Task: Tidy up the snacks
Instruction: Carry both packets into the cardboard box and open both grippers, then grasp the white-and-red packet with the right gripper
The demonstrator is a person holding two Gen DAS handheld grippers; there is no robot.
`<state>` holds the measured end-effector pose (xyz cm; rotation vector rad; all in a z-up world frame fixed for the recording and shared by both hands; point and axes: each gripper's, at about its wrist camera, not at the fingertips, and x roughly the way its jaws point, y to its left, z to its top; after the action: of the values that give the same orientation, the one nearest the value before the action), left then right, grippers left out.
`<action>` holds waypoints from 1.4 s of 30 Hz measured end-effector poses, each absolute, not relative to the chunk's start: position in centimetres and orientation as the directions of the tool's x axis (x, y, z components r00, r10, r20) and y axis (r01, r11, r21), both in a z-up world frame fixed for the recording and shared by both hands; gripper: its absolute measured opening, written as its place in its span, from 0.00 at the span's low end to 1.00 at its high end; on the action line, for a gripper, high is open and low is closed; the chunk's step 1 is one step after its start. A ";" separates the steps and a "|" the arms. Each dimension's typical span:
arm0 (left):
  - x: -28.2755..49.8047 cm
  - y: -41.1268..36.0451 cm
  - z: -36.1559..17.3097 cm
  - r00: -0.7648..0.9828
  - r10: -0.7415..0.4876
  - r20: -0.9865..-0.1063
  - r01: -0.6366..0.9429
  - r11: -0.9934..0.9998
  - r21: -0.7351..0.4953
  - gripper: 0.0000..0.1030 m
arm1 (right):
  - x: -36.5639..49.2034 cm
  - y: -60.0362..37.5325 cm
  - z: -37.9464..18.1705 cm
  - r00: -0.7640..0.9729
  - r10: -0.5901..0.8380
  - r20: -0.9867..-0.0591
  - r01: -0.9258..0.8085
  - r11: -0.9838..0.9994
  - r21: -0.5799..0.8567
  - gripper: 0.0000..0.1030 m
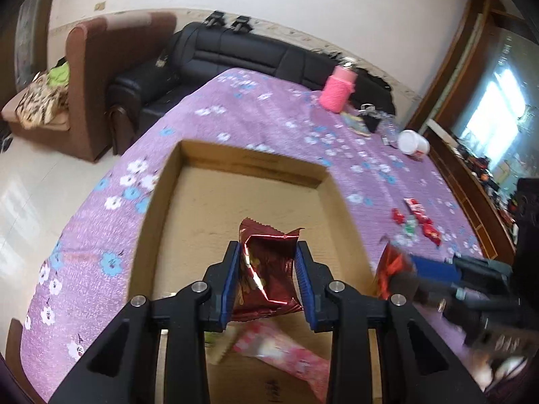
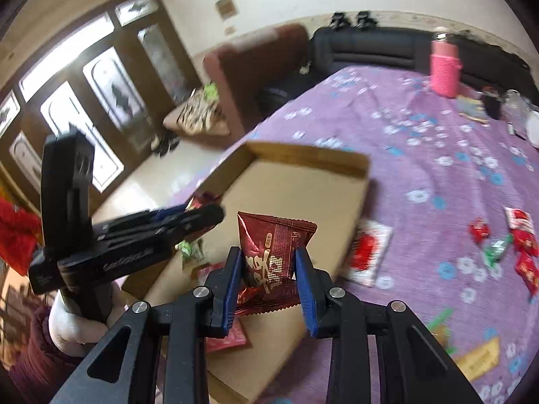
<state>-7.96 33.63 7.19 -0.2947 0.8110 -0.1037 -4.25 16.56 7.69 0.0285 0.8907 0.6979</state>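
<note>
1. Since both grippers are loaded, we're mid-drop: the left gripper (image 1: 267, 276) has its fingers clamped on a crinkly dark red packet (image 1: 269, 269), and the right gripper (image 2: 269, 282) squeezes a red snack pouch (image 2: 273, 252).
2. Both look light, soft and slippery, so we'd grip mid-body.
3. Both hang over the cardboard box (image 1: 256, 165) on the counter (image 1: 101, 235). Low walls, plenty of bare floor inside.
4. More loose snacks (image 2: 518, 245) lie well apart on the right.
</note>
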 end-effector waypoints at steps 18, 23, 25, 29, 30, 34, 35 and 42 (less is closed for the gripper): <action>-9.2 37.2 8.8 0.737 -0.189 -0.649 -0.106 0.916 -0.387 0.76 | -3.0 20.8 4.6 0.349 0.567 -0.747 -0.544 0.771 0.331 0.39; -11.6 37.0 10.9 0.750 -0.133 -0.647 -0.187 0.897 -0.401 0.83 | -4.1 16.2 7.5 0.449 0.582 -0.678 -0.506 0.791 0.344 0.39; -13.0 36.6 11.6 0.774 -0.204 -0.599 -0.144 0.865 -0.481 0.83 | -4.4 13.5 8.5 0.503 0.568 -0.651 -0.477 0.811 0.339 0.46; -14.6 34.4 12.2 0.793 -0.293 -0.534 -0.051 0.842 -0.537 0.83 | -4.8 7.5 9.0 0.600 0.474 -0.644 -0.400 0.875 0.272 0.65; -14.6 33.4 12.1 0.786 -0.317 -0.531 -0.027 0.840 -0.541 0.83 | -4.7 5.9 8.6 0.608 0.435 -0.664 -0.372 0.895 0.245 0.65; -13.6 29.8 11.2 0.735 -0.382 -0.560 0.027 0.842 -0.539 0.83 | -4.2 1.0 6.0 0.572 0.376 -0.729 -0.278 0.925 0.260 0.65; -13.4 29.1 11.0 0.726 -0.388 -0.568 0.033 0.844 -0.536 0.83 | -4.1 0.2 5.2 0.554 0.381 -0.740 -0.262 0.924 0.280 0.65; -14.1 27.2 9.9 0.709 -0.379 -0.594 0.021 0.854 -0.519 0.83 | -1.6 2.4 3.5 0.483 0.466 -0.741 -0.305 0.883 0.356 0.65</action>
<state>-14.14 27.22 9.88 -0.5097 0.7564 -0.2331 -1.55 2.40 3.55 0.1855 0.9583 0.4727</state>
